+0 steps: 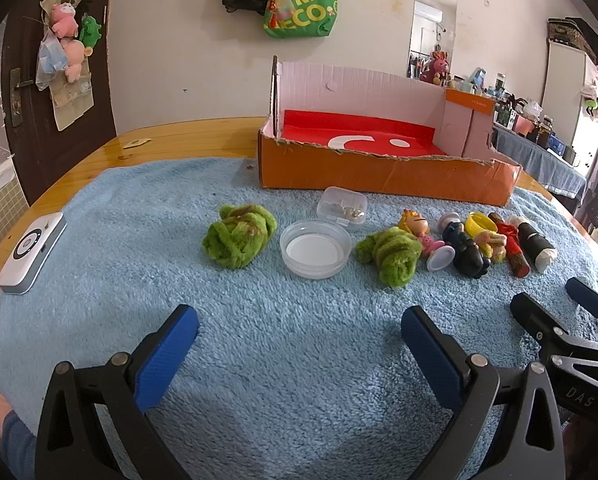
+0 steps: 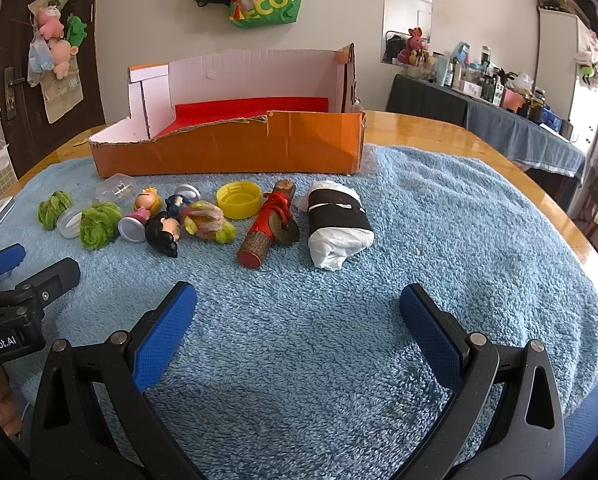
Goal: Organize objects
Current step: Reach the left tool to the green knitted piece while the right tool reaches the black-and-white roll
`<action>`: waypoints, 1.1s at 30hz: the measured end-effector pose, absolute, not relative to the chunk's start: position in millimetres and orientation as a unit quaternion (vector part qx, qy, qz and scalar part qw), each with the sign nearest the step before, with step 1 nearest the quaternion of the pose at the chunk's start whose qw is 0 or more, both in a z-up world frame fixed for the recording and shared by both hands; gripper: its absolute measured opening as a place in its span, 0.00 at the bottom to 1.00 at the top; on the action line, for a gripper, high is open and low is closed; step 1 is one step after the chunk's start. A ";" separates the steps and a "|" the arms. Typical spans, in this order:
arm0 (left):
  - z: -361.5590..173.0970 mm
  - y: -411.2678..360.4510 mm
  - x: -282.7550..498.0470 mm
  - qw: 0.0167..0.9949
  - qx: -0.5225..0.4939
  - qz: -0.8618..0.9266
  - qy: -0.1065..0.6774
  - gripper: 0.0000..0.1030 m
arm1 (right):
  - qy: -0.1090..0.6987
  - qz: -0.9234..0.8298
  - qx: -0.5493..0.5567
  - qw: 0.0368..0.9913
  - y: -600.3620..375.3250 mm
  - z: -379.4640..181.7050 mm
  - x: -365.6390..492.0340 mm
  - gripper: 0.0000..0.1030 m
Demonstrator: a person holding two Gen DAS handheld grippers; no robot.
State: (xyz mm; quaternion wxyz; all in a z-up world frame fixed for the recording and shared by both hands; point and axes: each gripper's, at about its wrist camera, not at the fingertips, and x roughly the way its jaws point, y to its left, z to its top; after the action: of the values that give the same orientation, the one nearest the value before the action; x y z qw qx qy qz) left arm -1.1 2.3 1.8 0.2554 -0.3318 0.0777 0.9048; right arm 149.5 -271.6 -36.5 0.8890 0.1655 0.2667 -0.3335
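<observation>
Left gripper (image 1: 299, 354) with blue-padded fingers spread wide, nothing between them, hovering low over the shaggy light-blue towel (image 1: 279, 360). Right gripper (image 2: 298, 334) likewise wide open and empty, just beside it on the same towel.

Ahead, a loose row of small items: two fuzzy green yarn bundles (image 1: 239, 236) (image 1: 391, 254), a shallow clear plastic round dish (image 1: 315, 248), a small clear lidded case (image 1: 342, 205), a blonde doll figurine in pink (image 2: 145, 208), a black-haired figurine (image 2: 164, 234), a pastel twisted plush bit (image 2: 209, 220), a yellow plastic cap (image 2: 238, 199), a red-wrapped wooden stick with a coin (image 2: 269, 222), and a white roll banded in black (image 2: 337, 222). Behind the row, an open orange cardboard box with a red lining (image 1: 379, 168), likely the destination, nothing visible inside.

Nothing gripped yet; apparently the start. Probably best to take outer pieces first: white roll for the right, near yarn bundle for the left. Approach from above, fingers straddling the narrow axis, closing gently on soft yarn. Care around the crowded figurines, which touch or overlap and could be knocked over.
</observation>
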 end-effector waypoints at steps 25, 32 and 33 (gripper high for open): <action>58.6 -13.7 -36.6 0.342 -0.334 0.876 0.065 1.00 | 0.175 -0.535 0.236 0.792 -302.5 6.0 137.4 1.00; 61.0 -15.9 -70.1 0.346 -0.358 0.863 0.088 1.00 | 0.188 -0.534 0.273 0.778 -331.5 7.3 135.7 1.00; 60.5 -15.8 -74.1 0.347 -0.362 0.860 0.092 1.00 | 0.191 -0.533 0.281 0.775 -335.0 5.7 134.9 1.00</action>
State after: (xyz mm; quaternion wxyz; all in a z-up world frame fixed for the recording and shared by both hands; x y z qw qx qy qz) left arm -74.1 -15.8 60.5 0.3473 -0.3617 0.0921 0.8602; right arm 134.9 -335.0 5.7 0.7750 0.2813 0.1907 -0.5328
